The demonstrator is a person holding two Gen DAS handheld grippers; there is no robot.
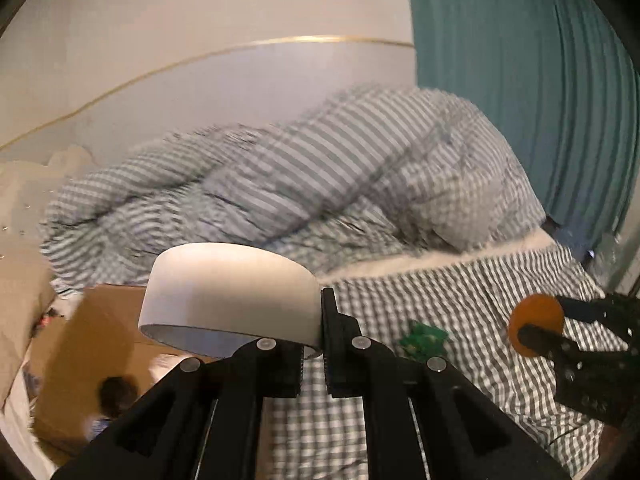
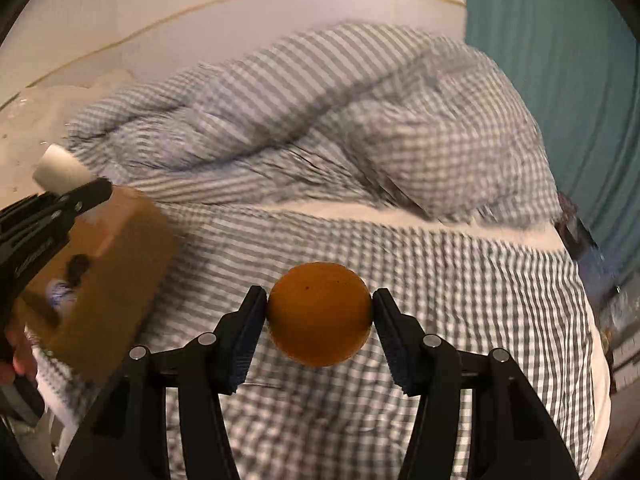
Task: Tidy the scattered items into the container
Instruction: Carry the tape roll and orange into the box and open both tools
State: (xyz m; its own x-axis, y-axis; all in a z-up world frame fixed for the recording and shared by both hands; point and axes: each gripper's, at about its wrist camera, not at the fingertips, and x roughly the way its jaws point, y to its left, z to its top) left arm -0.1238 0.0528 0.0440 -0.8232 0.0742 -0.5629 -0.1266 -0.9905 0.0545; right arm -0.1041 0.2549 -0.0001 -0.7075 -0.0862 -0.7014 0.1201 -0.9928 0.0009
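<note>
On a checked bed [image 2: 460, 280], a roll [image 1: 232, 296] is pinched by the left gripper [image 1: 312, 364] and an orange [image 2: 320, 314] by the right gripper [image 2: 320, 320]. Both are held clear of the box [image 2: 116, 280]; 1 green item [image 1: 424, 340] is left lying.

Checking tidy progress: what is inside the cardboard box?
The cardboard box shows a dark item and something blue-and-white inside, too blurred to name. The left gripper and the box walls hide the rest.
</note>
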